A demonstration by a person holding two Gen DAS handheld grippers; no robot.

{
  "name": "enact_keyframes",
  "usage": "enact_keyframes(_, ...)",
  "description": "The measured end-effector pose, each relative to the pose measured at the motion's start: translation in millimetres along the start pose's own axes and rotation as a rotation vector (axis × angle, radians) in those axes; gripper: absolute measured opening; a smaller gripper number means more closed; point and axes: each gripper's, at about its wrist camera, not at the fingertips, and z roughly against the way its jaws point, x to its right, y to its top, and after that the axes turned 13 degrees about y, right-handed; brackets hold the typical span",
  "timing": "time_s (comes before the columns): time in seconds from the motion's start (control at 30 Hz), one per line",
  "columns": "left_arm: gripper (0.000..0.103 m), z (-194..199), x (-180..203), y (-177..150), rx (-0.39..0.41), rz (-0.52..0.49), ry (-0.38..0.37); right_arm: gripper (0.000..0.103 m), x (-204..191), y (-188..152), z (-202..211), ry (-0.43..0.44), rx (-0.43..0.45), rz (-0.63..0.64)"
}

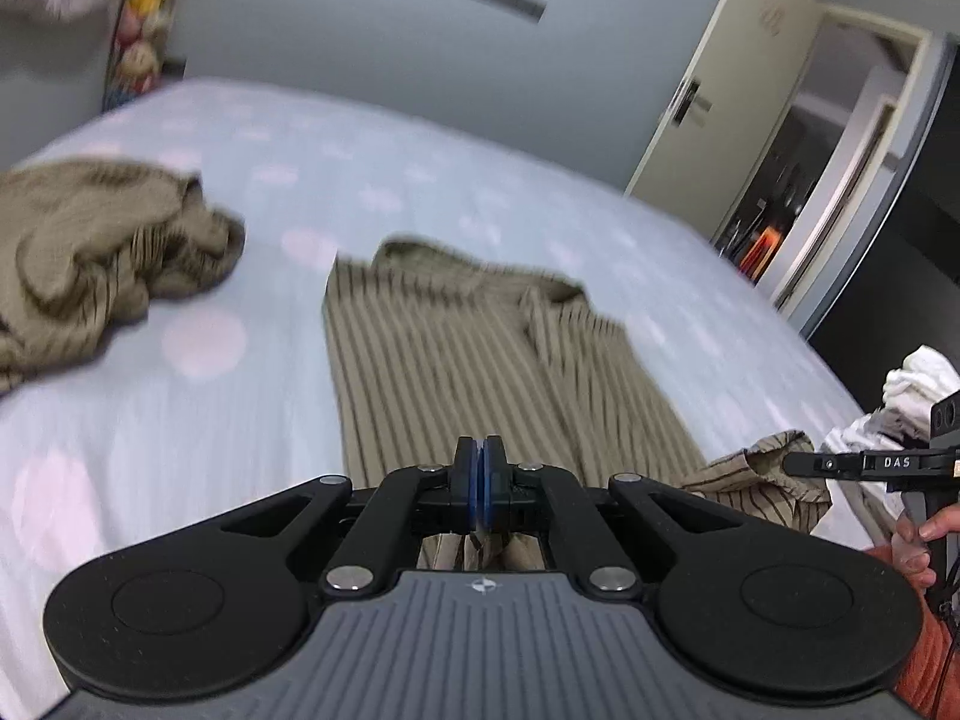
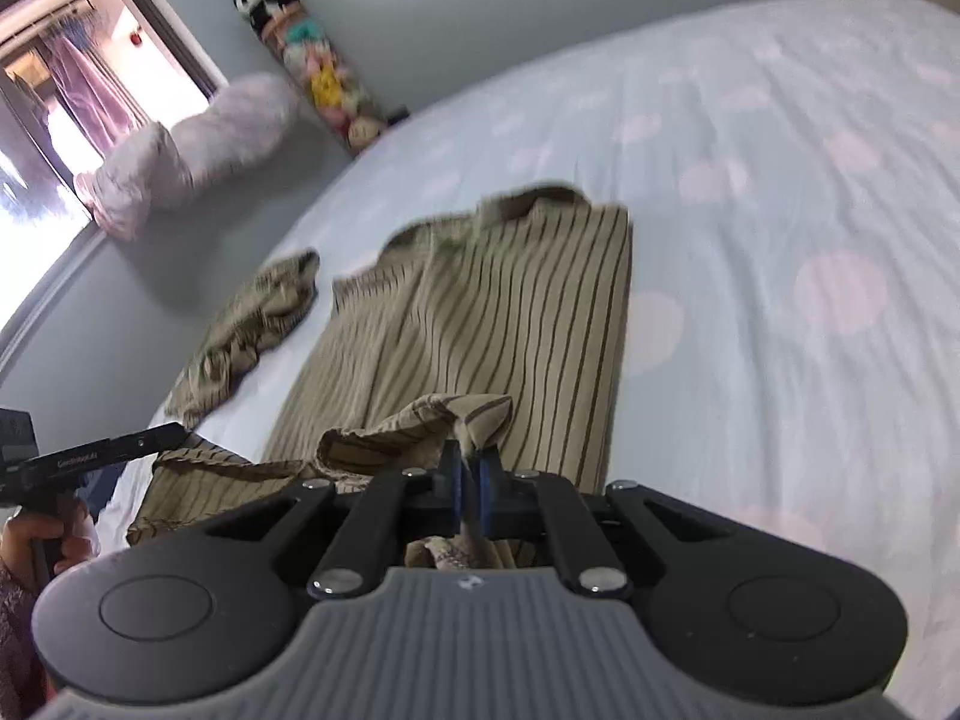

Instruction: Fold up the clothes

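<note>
Left wrist view: pale blue bed with pink dots, grey walls; both grippers clamped on the tan striped shirt.

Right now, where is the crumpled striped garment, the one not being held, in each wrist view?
Left wrist view: the crumpled garment lies at the left edge, on the bed, left of the flat striped shirt.
Right wrist view: the crumpled garment lies left of centre, again left of the flat striped shirt.
Shared landmark: the shirt's collar end, farthest from the cameras.
</note>
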Motion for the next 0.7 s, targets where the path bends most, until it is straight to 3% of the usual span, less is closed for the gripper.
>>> enact_keyframes(0.1,0.0,1,0,9,0.066,-0.008,0.002,0.006,-2,7,7,-0.022,0.054,0.02)
enact_keyframes(0.2,0.0,-13,-5,19,0.062,0.018,-0.004,0.006,-6,22,2,-0.054,0.072,0.088)
enact_keyframes(0.47,0.001,-66,-10,6,-0.064,-0.068,0.122,0.007,24,26,-59,-0.146,-0.132,0.008)
enact_keyframes(0.57,0.004,-71,-10,1,-0.09,-0.092,0.154,0.015,32,24,-58,-0.169,-0.136,-0.033)
enact_keyframes(0.6,0.007,-69,-8,-1,-0.088,-0.106,0.166,0.023,30,23,-55,-0.173,-0.121,-0.026)
enact_keyframes(0.63,0.016,-68,-6,-2,-0.087,-0.12,0.177,0.037,27,23,-52,-0.177,-0.103,-0.014)
enact_keyframes(0.7,0.023,-58,-3,-3,-0.051,-0.141,0.215,0.038,22,21,-45,-0.185,-0.067,0.008)
